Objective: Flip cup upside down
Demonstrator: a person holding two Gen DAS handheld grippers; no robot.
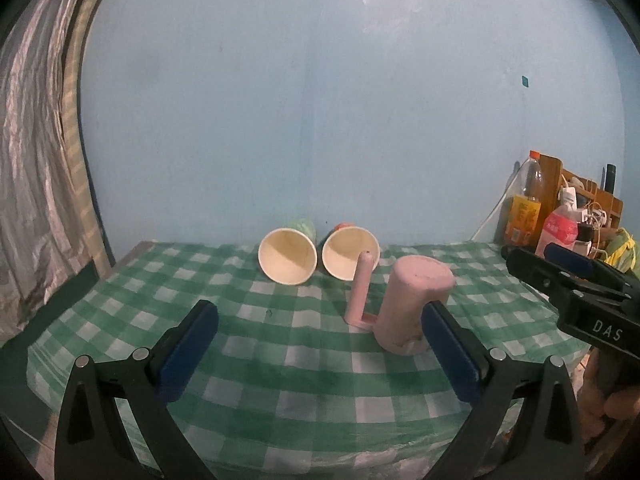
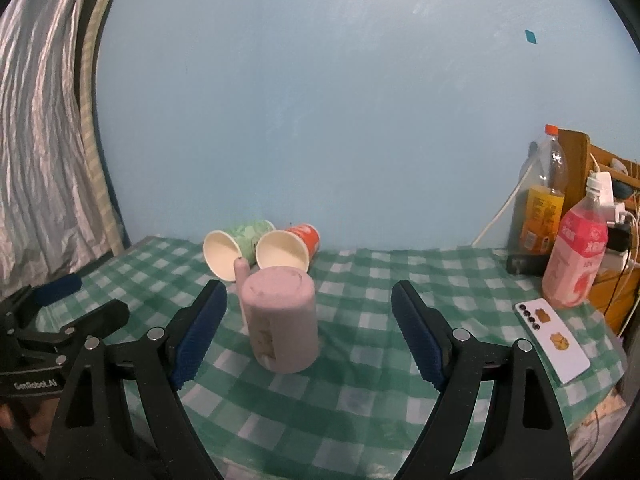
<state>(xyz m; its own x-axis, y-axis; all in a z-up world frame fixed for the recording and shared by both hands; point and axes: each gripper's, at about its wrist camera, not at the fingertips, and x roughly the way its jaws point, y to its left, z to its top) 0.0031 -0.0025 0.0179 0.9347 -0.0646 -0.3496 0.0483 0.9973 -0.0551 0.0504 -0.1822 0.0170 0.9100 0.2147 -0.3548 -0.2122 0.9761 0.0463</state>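
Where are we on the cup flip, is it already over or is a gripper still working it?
Done, it seems: the pink plastic cup with a handle stands mouth-down on the green checked tablecloth, flat base up. In hand: nothing; the left gripper and right gripper are both open and empty. Left: the green paper cup and orange paper cup lie on their sides, if they count.

matt pink plastic cup [image 2: 280,320], checked cloth tablecloth [image 2: 360,380], paper cups [image 1: 287,256]
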